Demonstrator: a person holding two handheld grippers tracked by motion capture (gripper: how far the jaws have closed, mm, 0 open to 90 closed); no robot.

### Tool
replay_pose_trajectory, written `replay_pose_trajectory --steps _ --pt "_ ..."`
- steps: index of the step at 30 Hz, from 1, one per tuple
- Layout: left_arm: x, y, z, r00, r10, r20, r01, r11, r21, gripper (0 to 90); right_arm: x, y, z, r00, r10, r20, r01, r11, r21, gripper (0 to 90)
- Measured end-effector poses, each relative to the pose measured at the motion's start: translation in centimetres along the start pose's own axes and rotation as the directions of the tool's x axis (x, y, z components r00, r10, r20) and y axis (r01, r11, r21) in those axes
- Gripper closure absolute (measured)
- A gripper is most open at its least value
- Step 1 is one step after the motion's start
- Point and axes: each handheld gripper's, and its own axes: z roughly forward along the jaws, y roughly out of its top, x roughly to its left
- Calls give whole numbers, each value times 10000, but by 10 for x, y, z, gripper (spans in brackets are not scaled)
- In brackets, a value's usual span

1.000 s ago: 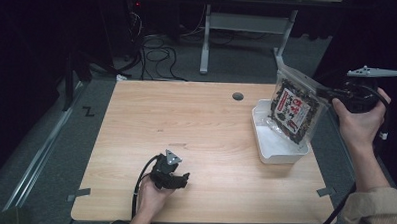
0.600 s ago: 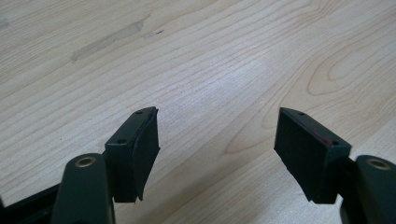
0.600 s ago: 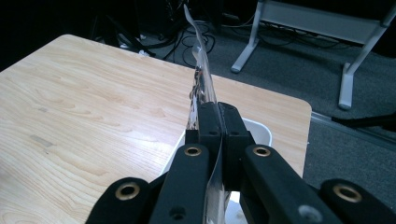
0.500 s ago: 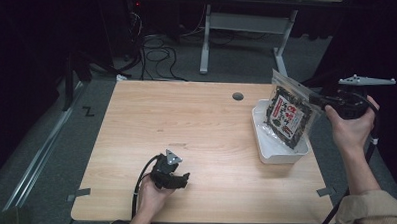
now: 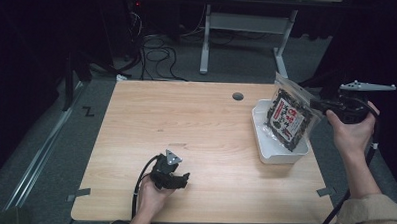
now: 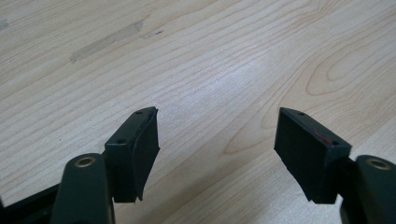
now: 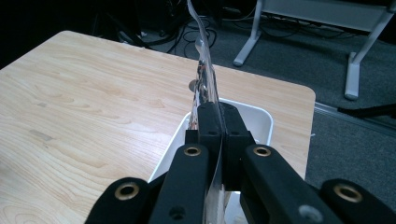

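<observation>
A clear packet with dark contents and a red label hangs edge-on over the white tray at the table's right side. Its lower end dips inside the tray. My right gripper is shut on the packet's right edge; in the right gripper view the pads pinch the thin film of the packet above the tray. My left gripper rests low on the table near the front edge. Its jaws stand apart over bare wood with nothing between them.
A round cable hole sits in the tabletop behind the tray. Tape strips mark the front corners. Cables and a desk leg lie on the floor beyond the far edge. The wooden table is bare across its middle and left.
My right gripper has come down with the packet, bringing its lower end into the white tray. The left gripper has stayed where it was.
</observation>
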Motion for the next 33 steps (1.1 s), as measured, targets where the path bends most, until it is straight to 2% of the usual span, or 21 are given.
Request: replay_pose_trajectory --steps 9,17,19,22,26,31,33 --pt "0 0 1 10000 7 -11 -7 10000 32 309 -8 -8 -1 9999 6 162 -8 9998 175 878" --pt "0 0 0 10000 -13 -23 13 10000 2 309 -11 -11 0 9997 113 206 -119 9995 308 799" --pt "0 0 1 10000 1 -17 -1 10000 17 309 -12 -12 0 9994 191 281 -202 9990 405 807" --pt "-1 0 0 10000 -2 -34 2 10000 -31 309 -15 -14 0 9984 273 503 -295 9986 431 878" --pt "0 0 0 10000 -11 -55 10 10000 -22 309 -15 -18 -1 9961 119 869 -144 9995 286 891" --pt "-1 0 1 10000 47 -63 -47 10000 47 309 -17 -20 -1 9965 179 820 -191 9997 143 891" --pt "-2 0 1 10000 60 -77 -60 10000 53 309 -18 -21 0 9958 253 885 -282 9991 316 888"
